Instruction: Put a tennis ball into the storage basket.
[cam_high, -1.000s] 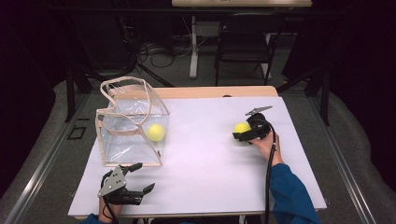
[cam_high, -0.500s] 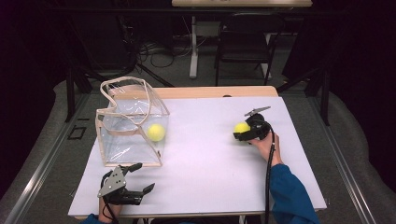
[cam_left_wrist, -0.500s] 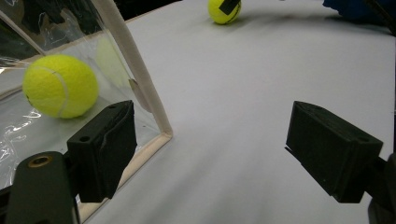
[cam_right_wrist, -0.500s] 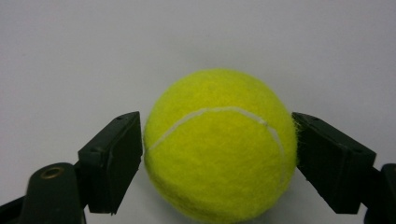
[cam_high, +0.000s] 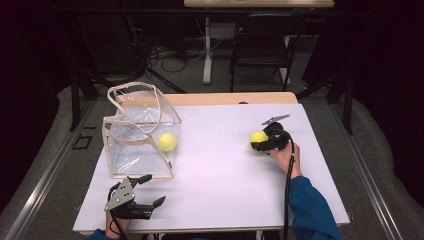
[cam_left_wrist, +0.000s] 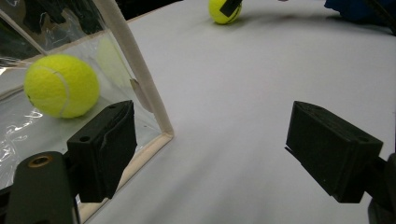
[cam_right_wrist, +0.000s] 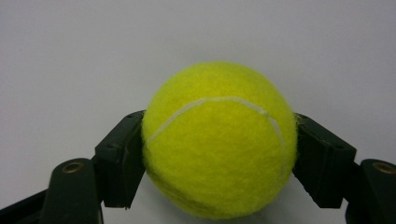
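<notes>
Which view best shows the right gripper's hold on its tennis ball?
The right gripper view: both pads press the tennis ball at its sides. The high view shows the right gripper small; the left gripper view catches that ball at its top edge.

Bench (cam_high: 220, 185): broad bare white middle, open passage between both hands. Obstacle, left rear: clear plastic box (cam_high: 137, 145), cream-edged, upright, open top with crumpled rim; its near corner post (cam_left_wrist: 140, 79) stands just beside the left tool (cam_high: 142, 192). Right side and front edge unobstructed.

A dark room: grey floor (cam_high: 260, 82), a black chair (cam_high: 262, 47), cables (cam_high: 165, 52) behind the white table (cam_high: 225, 175)
</notes>
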